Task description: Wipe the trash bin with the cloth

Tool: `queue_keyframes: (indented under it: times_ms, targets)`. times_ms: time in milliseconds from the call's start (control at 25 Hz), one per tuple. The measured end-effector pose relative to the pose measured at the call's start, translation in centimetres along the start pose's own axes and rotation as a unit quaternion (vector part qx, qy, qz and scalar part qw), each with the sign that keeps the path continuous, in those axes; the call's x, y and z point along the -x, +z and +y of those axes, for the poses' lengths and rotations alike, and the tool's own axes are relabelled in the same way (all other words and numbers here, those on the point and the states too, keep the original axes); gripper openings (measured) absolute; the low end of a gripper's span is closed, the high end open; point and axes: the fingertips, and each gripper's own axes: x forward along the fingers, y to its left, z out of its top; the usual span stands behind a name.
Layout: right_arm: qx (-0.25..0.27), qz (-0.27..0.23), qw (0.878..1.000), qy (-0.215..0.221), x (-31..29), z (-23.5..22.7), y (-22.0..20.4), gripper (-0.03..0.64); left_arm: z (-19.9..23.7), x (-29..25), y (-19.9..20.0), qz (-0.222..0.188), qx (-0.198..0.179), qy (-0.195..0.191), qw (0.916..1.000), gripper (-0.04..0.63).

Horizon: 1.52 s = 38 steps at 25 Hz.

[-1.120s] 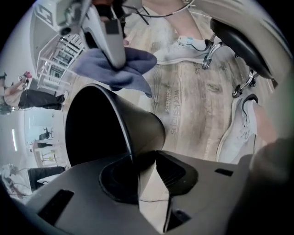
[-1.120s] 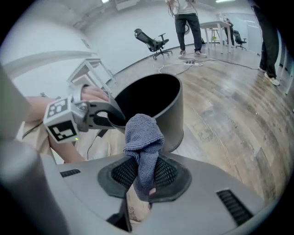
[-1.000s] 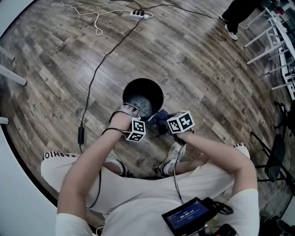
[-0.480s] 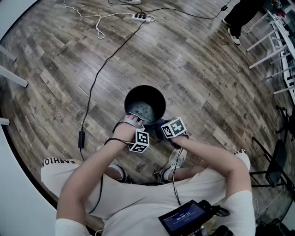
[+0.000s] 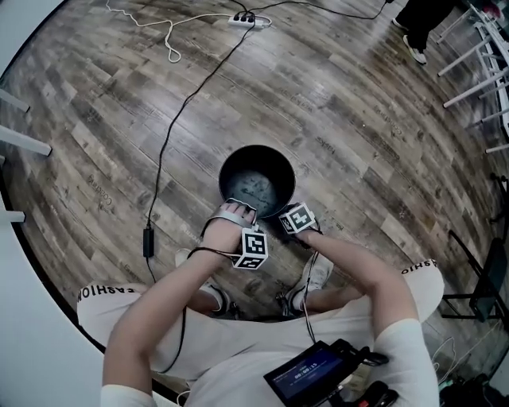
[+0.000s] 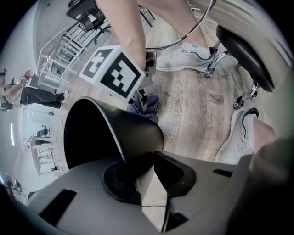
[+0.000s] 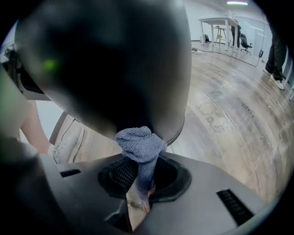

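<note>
A black round trash bin (image 5: 257, 181) stands on the wood floor in front of the person's feet. My left gripper (image 5: 238, 209) is clamped on the bin's near rim; in the left gripper view its jaws (image 6: 142, 165) pinch the thin black wall (image 6: 115, 133). My right gripper (image 5: 286, 230) is at the bin's near right side. In the right gripper view its jaws (image 7: 140, 183) are shut on a bunched blue-grey cloth (image 7: 140, 144), which presses against the bin's dark outer wall (image 7: 110, 69). From the left gripper view the cloth (image 6: 144, 105) shows under the right marker cube (image 6: 115, 69).
A black cable (image 5: 163, 135) runs from a power strip (image 5: 248, 19) past the bin's left. White shoes (image 5: 318, 274) sit just behind the grippers. Another person's shoe (image 5: 413, 48) and white furniture legs (image 5: 477, 71) are at the far right. A chair base (image 6: 243, 50) is close by.
Both grippers have come down against the bin. The left jaws have narrowed onto the rim. The cloth, earlier visible between the two cubes, is now tucked under the right cube at the bin's side.
</note>
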Motion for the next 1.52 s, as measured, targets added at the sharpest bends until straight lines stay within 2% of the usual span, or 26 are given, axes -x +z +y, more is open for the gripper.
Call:
queue_keyframes:
  times_ms: [120, 240, 440, 560, 640, 720, 840, 960, 1080, 1120, 1200, 1320, 1520]
  targets:
    - [-0.016, -0.001, 1.0, -0.012, -2.4, -1.3, -1.0, 0.077, 0.4, 0.1, -0.1, 0.002, 0.006, 0.001, 1.0, 0.092]
    - [-0.027, -0.016, 0.999, -0.005, -4.4, -1.8, -2.1, 0.077, 0.3, 0.0, 0.1, 0.001, 0.01, -0.002, 0.9999, 0.092]
    - [-0.034, -0.02, 0.999, -0.019, -4.7, -1.7, -2.0, 0.077, 0.1, -0.1, 0.0, 0.002, 0.014, -0.002, 0.9999, 0.097]
    - [-0.035, 0.014, 0.999, -0.029, -3.2, -1.3, -2.0, 0.077, 0.5, -0.2, 0.0, -0.001, 0.015, 0.004, 0.9999, 0.1]
    - [-0.041, 0.026, 0.999, -0.013, -1.3, 0.4, -2.1, 0.077, 0.0, -0.1, 0.2, -0.011, 0.015, 0.0, 0.9998, 0.108]
    - [-0.04, 0.033, 0.999, 0.002, 1.1, 2.4, -2.3, 0.077, -0.8, 0.1, 0.5, -0.022, 0.022, -0.015, 0.9994, 0.161]
    - [-0.032, 0.026, 0.999, 0.015, 4.9, 4.0, -1.2, 0.077, -0.4, 0.3, -0.7, -0.02, 0.032, -0.022, 0.9991, 0.192]
    - [-0.05, 0.005, 0.998, 0.023, 8.9, 5.1, 0.4, 0.077, -0.1, 0.0, -2.6, -0.004, 0.013, -0.02, 0.9997, 0.195]
    - [-0.068, -0.03, 0.997, 0.035, 12.5, 6.8, 2.3, 0.077, -0.2, -0.4, -3.3, 0.016, -0.015, -0.001, 0.9998, 0.195]
    - [-0.068, -0.042, 0.996, 0.039, 13.6, 7.5, 3.1, 0.077, -0.3, -0.5, -3.3, 0.024, -0.023, 0.007, 0.9994, 0.186]
    - [-0.062, -0.062, 0.995, 0.043, 15.2, 8.5, 4.3, 0.077, -0.2, -0.6, -3.2, 0.034, -0.031, 0.017, 0.9988, 0.127]
    - [-0.057, -0.072, 0.995, 0.04, 15.5, 8.8, 5.3, 0.077, -0.3, -0.6, -3.2, 0.032, -0.032, 0.017, 0.9988, 0.121]
    - [-0.066, -0.057, 0.996, 0.035, 13.2, 7.5, 5.2, 0.077, -0.4, -0.3, -1.9, 0.016, -0.047, 0.023, 0.9985, 0.109]
